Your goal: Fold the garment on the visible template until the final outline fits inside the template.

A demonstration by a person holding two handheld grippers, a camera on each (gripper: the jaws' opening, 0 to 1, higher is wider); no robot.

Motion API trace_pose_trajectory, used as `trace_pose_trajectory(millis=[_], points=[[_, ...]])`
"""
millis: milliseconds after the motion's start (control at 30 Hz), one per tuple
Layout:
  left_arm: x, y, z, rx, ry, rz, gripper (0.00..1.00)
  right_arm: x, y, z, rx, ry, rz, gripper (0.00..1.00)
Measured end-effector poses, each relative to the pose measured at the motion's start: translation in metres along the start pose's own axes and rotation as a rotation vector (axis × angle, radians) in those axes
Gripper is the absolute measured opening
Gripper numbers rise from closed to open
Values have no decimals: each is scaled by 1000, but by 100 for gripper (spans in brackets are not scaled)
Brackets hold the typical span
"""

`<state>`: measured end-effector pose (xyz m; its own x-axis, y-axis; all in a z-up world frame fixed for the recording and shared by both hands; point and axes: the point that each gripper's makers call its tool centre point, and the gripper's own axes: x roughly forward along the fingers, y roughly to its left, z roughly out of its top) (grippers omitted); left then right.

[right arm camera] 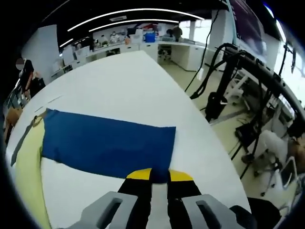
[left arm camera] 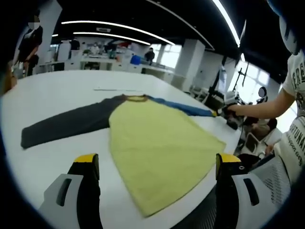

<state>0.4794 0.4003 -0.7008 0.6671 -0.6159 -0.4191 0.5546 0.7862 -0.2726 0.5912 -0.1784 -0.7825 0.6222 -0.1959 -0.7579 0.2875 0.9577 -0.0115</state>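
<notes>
A long-sleeved shirt lies flat on the white table (left arm camera: pixel 57 90): yellow body (left arm camera: pixel 157 143), dark grey sleeve (left arm camera: pixel 66 125) spread to the left, blue sleeve (left arm camera: pixel 183 107) to the right. My left gripper (left arm camera: pixel 157 162) hovers open over the shirt's hem, its yellow-tipped jaws wide apart. At the blue sleeve's far end a person's hand holds my right gripper (left arm camera: pixel 229 112). In the right gripper view the blue sleeve (right arm camera: pixel 105 143) stretches away from me, and my right gripper (right arm camera: pixel 160 175) is shut on its cuff edge near the table's side.
A thin pale strip (left arm camera: pixel 119 89) lies on the table beyond the collar. The person (left arm camera: pixel 295 105) stands at the right edge of the table. Chairs and black stands (right arm camera: pixel 228 95) crowd the floor beside it. Desks and people fill the far background.
</notes>
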Motion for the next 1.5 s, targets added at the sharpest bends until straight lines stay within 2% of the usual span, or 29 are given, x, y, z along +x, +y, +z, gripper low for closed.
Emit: trace_pose_trajectory(millis=[300, 533, 1000, 1500], points=[[-1, -1, 0, 13, 5, -9, 99, 1, -2, 1, 61, 18, 27, 0], [-2, -2, -1, 34, 12, -14, 99, 2, -2, 1, 64, 33, 37, 0], [0, 2, -8, 59, 36, -21, 99, -2, -4, 21, 37, -15, 7, 0], [0, -2, -5, 77, 32, -29, 99, -16, 10, 35, 49, -43, 47, 0]])
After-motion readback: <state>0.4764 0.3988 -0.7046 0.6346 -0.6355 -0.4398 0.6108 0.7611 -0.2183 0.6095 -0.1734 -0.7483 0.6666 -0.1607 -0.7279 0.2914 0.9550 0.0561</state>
